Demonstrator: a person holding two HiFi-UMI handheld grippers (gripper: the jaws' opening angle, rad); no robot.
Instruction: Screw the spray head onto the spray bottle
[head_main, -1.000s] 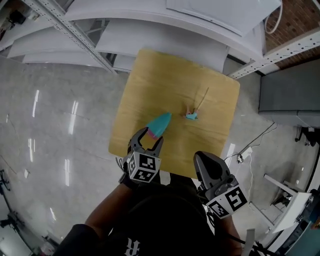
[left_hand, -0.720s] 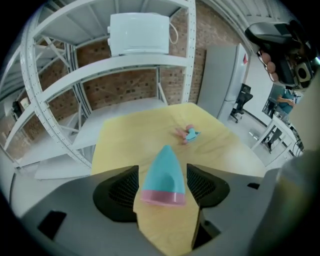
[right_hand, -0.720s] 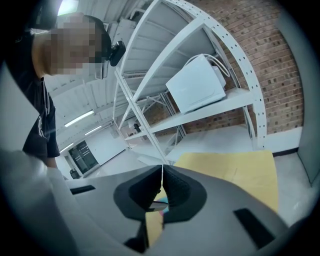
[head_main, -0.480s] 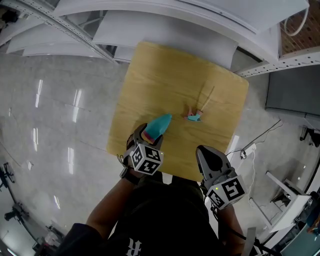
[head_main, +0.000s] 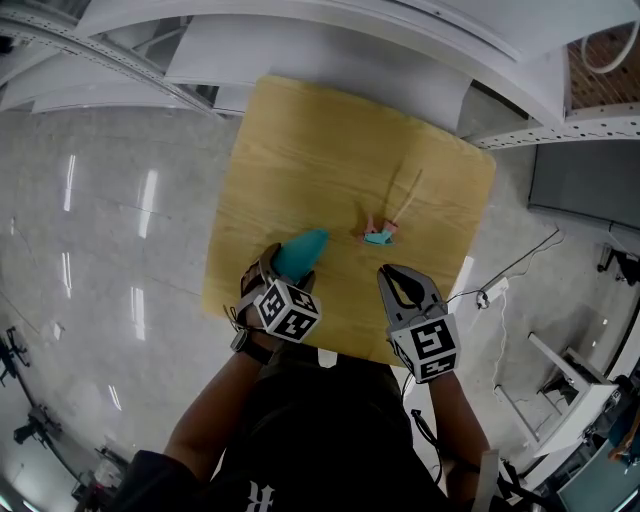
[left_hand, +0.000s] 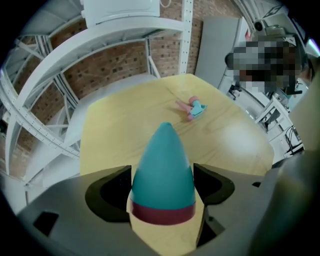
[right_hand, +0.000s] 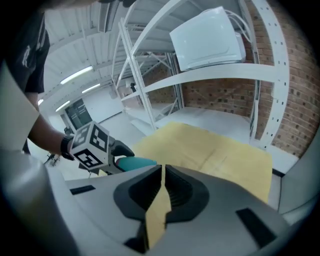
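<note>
At left claw (head_main: 284, 270): jaws apart, have just been opening; teal cone-shaped plastic spray bottle (left_hand: 162, 150) with a dark red band sits between them, pads close beside its flanks, no squeeze visible.
Under both claws: square light wooden tabletop (head_main: 320, 140); both sit over its near edge.
Bottle pose: wide banded end back between the jaws, pointed end sticks out past the fingertips toward table centre. Can't tell if it rests on the wood.
Right claw (right_hand: 163, 174): jaws fully together, nothing between them; hovers to the right of left claw, well apart from the bottle.
Ahead of both claws: small teal-and-pink plastic spray head (head_main: 378, 234) lying on the tabletop. It's near and straight out from right claw's tips, off to the right of the bottle's point. Touches neither claw nor bottle.
Off the spray head: thin pale dip tube (head_main: 405, 195), flat on the wood, running away from the claws.
Beyond far table edge: white metal shelving (head_main: 330, 50), red brick wall (right_hand: 295, 100) behind it.
Left of left claw: glossy grey floor (head_main: 100, 220).
Behind both claws: person's forearms and dark shirt (head_main: 330, 440).
</note>
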